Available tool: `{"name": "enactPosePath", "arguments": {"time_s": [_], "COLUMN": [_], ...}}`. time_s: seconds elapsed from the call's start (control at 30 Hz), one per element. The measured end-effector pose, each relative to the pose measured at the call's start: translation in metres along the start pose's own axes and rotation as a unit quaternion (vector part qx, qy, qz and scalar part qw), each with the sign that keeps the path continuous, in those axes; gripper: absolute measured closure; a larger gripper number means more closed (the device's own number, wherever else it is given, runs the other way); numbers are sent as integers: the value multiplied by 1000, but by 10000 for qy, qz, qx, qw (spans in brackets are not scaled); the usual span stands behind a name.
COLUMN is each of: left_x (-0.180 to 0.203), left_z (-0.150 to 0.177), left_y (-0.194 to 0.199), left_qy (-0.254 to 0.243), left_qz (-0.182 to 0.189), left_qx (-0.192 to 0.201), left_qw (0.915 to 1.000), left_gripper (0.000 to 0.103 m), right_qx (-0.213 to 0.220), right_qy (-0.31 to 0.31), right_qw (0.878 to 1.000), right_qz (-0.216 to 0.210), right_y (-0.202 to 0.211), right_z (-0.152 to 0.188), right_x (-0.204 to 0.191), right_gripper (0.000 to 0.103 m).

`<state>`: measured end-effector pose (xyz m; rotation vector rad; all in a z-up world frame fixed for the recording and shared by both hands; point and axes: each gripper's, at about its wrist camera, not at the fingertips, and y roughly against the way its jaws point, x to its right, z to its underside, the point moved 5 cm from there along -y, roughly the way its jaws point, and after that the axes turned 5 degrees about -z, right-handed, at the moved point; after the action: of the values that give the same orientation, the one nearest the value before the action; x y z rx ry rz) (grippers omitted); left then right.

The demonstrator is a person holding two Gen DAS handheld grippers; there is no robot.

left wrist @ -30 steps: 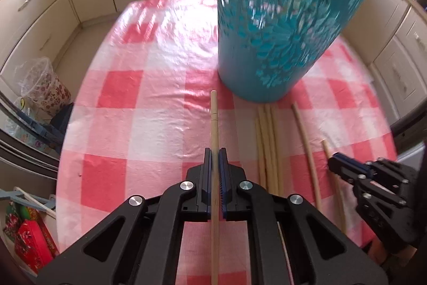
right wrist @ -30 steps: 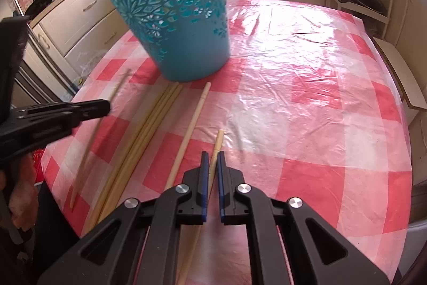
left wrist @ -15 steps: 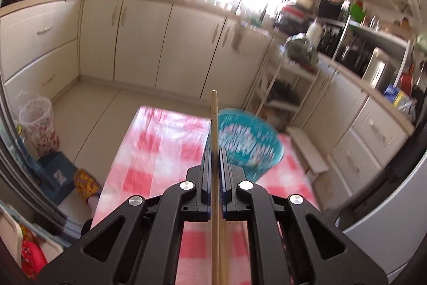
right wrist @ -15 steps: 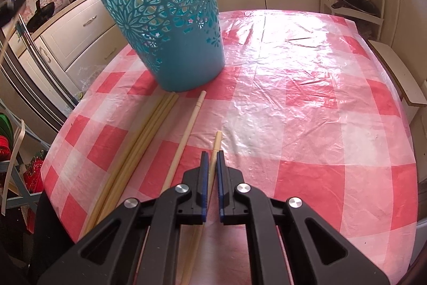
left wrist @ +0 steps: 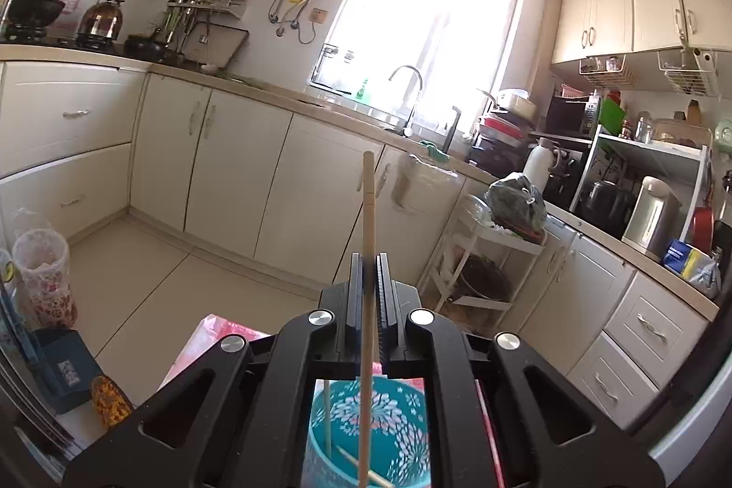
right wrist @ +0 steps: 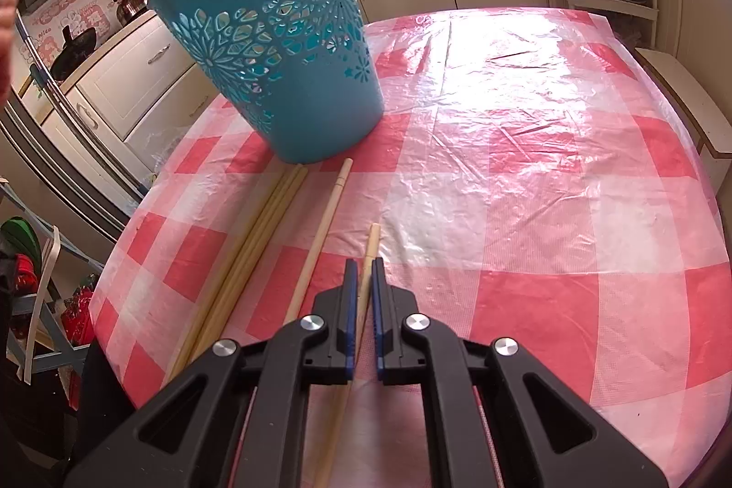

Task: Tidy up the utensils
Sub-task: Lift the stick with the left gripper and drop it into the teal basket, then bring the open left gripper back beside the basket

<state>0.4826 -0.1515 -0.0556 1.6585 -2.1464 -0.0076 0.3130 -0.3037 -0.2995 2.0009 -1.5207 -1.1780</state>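
Kitchen cabinets fill the background as the left gripper (left wrist: pixel 369 296) clamps a chopstick (left wrist: pixel 367 282) upright above the teal basket (right wrist: pixel 274 49). Released off-center, it could strike the rim and tip out. Beside the basket, the right gripper (right wrist: pixel 361 305) narrowly straddles another chopstick (right wrist: pixel 369 254).

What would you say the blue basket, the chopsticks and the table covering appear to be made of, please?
Blue basket: likely moulded plastic, matte, with cut-out flower holes through its wall. Chopsticks: apparently pale wood or bamboo, unvarnished and dull. Table covering: seemingly thin plastic film over red-checked cloth, given glossy glare and fine wrinkles.
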Motion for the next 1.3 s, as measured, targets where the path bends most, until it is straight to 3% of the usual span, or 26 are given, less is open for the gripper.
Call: {"name": "enactPosePath", "arguments": {"time_s": [0.3, 0.7, 0.73, 0.87, 1.1, 1.3], "left_x": [5, -6, -7, -21, -66, -120], "left_z": [48, 95, 96, 92, 93, 148], "left_y": [-57, -66, -65, -44, 10, 32], "left_qy": [-107, -594, -610, -551, -401, -269], "left_qz": [-185, -399, -421, -601, -906, -1323], "left_qx": [-439, -1281, -1315, -1239, -1182, -1790], "left_qw": [9988, 9892, 9885, 9889, 9880, 9745], "left_gripper": [98, 96, 91, 56, 39, 34], "right_qx": [-1, 6, 6, 3, -28, -327], "right_qy": [-162, -206, -196, -160, -175, 212], "right_qw": [9997, 9996, 9996, 9997, 9996, 9987], "right_qz": [-191, -218, -206, -168, -212, 325], "right_y": [2, 1, 1, 1, 0, 1], "right_z": [-1, -1, -1, -1, -2, 1], "right_x": [4, 4, 3, 2, 1, -15], "right_gripper": [97, 97, 97, 96, 93, 82]}}
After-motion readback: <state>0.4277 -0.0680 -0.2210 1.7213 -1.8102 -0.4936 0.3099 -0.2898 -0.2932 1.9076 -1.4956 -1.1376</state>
